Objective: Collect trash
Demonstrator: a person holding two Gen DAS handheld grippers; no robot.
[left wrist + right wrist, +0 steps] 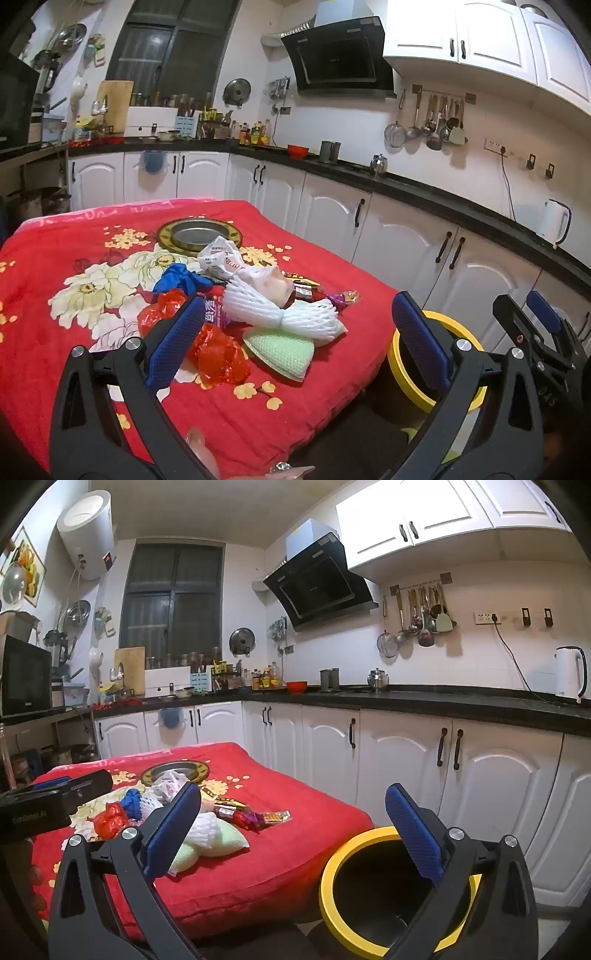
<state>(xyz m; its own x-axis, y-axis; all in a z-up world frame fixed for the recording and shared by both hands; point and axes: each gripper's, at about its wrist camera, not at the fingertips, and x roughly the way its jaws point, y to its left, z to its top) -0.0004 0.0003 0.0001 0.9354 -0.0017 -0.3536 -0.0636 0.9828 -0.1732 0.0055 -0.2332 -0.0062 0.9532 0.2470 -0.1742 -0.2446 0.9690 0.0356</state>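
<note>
Right gripper (295,830) jaws wide, nothing between pads, hanging over the gap between red floral cloth (295,856) and yellow-rimmed bin (332,897). Bin near right, looks empty. Trash pile (192,819) left-centre on cloth: foam nets, wrappers, red and blue plastic. Left gripper (55,794) far left.

The red blanket (303,398) with its flower print looks like soft, matt, fuzzy cloth. On it lie white foam netting (258,306), ribbed and spongy, a pale green mesh pad (284,354) with a rough weave, crinkled glossy red plastic film (218,358), blue plastic (181,280), shiny foil candy wrappers (343,297) and a dull metal dish (199,234) with a gold rim. The bin (334,864) has a smooth yellow plastic rim. Each tool (299,339) (295,830) is matt black plastic with knurled blue rubbery pads (173,343).
</note>
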